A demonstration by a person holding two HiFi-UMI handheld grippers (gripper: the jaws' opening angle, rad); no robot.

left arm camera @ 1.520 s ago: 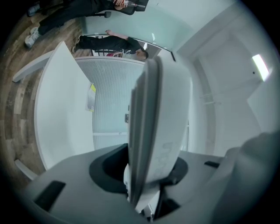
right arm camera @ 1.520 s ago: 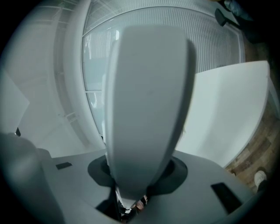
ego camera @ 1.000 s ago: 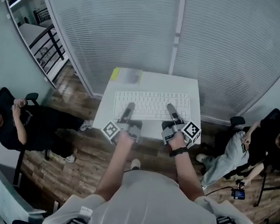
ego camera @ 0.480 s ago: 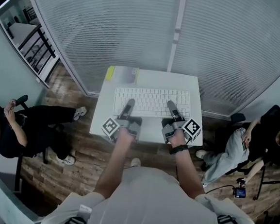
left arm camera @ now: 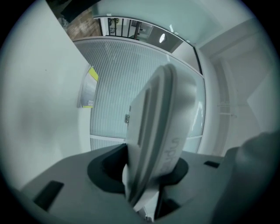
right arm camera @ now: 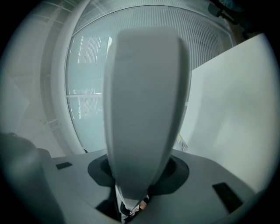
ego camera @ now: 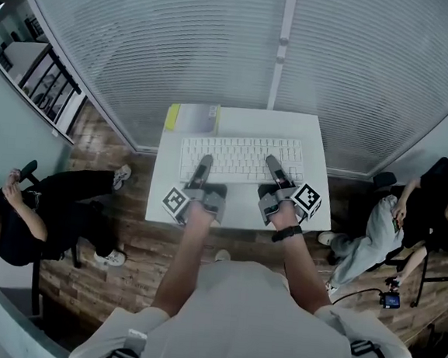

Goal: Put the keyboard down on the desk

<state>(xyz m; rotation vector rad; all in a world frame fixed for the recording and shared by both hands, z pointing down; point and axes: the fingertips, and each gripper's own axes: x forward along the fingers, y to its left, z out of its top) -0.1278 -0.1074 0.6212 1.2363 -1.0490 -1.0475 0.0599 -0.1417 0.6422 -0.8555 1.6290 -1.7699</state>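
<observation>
Squarely over the small white rectangular desk (ego camera: 319, 210), we hold the flat white plastic keyboard (ego camera: 241, 159) by its near long edge, the left gripper (ego camera: 203, 165) and the right gripper (ego camera: 273, 166) each with jaws clamped on it, well apart. We judge it light, stiff and smooth-cased, best gripped at two spaced points along that edge; whether it touches the desktop, we cannot tell.

Even light (fisheye, fg blurry)
</observation>
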